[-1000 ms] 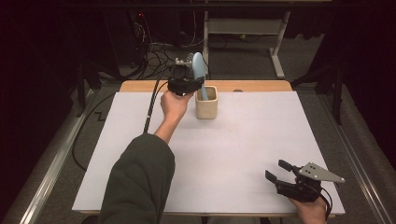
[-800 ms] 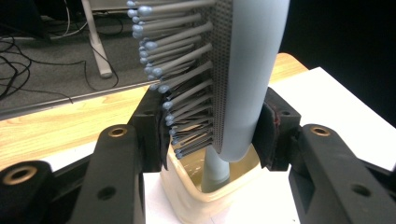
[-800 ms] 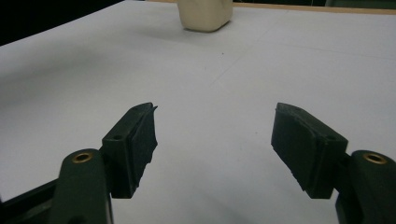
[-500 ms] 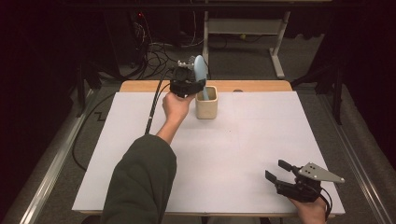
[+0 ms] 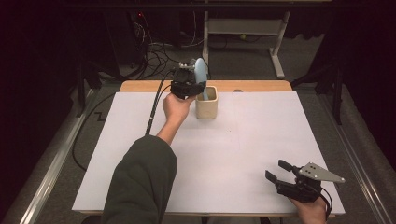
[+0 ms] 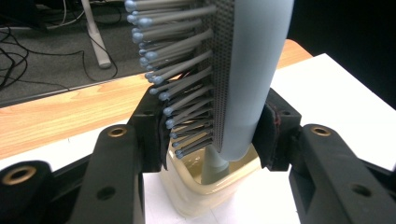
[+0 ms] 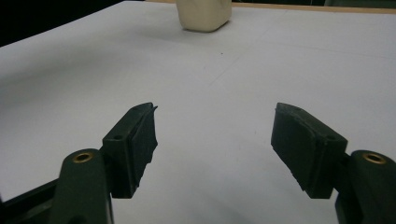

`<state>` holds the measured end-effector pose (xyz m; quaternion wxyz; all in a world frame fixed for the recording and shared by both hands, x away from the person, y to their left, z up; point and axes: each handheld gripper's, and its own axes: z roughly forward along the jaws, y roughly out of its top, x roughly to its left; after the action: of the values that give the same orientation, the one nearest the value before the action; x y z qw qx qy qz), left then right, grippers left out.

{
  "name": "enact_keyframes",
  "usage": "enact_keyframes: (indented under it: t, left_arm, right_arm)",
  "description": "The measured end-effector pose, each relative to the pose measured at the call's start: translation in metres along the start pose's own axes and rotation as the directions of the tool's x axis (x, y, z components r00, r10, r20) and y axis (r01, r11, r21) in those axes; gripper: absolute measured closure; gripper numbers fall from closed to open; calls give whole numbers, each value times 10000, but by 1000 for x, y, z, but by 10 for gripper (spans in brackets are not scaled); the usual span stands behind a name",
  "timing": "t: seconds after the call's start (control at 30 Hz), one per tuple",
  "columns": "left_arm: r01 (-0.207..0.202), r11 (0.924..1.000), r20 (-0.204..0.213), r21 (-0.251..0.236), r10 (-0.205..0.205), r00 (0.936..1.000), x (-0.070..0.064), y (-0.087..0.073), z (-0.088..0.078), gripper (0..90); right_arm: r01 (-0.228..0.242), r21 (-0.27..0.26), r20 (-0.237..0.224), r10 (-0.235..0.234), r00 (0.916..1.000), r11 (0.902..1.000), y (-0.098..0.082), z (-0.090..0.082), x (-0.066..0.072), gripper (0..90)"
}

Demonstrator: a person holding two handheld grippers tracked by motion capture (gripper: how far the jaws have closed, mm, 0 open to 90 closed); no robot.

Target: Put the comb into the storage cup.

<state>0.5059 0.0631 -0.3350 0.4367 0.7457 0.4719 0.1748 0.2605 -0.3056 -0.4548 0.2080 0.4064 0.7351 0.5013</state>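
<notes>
A light blue hairbrush (image 5: 201, 74) stands upright with its handle down inside a cream cup (image 5: 206, 105) at the back middle of the table. My left gripper (image 5: 198, 86) is shut on the brush head just above the cup rim. In the left gripper view the hairbrush (image 6: 252, 70) sits between the jaws of the left gripper (image 6: 212, 135), bristles against one pad and the smooth back against the other, with the cup (image 6: 201, 191) below. My right gripper (image 5: 274, 169) rests open at the near right corner, holding nothing. In its own view the right gripper (image 7: 215, 135) faces the distant cup (image 7: 205, 14).
A white sheet (image 5: 233, 154) covers the table, leaving a wooden strip (image 5: 252, 86) bare along the far edge. The left gripper's cable (image 5: 154, 112) trails over the table's left side. Beyond the table, loose cables (image 5: 159, 51) and a metal desk frame (image 5: 243, 28) sit on the floor.
The left gripper and the brush have shifted slightly over the cup, the brush a touch lower. The right gripper has not moved.
</notes>
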Motion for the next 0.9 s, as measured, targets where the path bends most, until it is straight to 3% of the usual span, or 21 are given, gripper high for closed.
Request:
enact_keyframes:
  t: [0.9]
  left_arm:
    - [82,9993,-68,373,-79,9999,2,-14,10,521]
  right_arm:
    - [-15,78,-66,15,10000,10000,0,1,0,315]
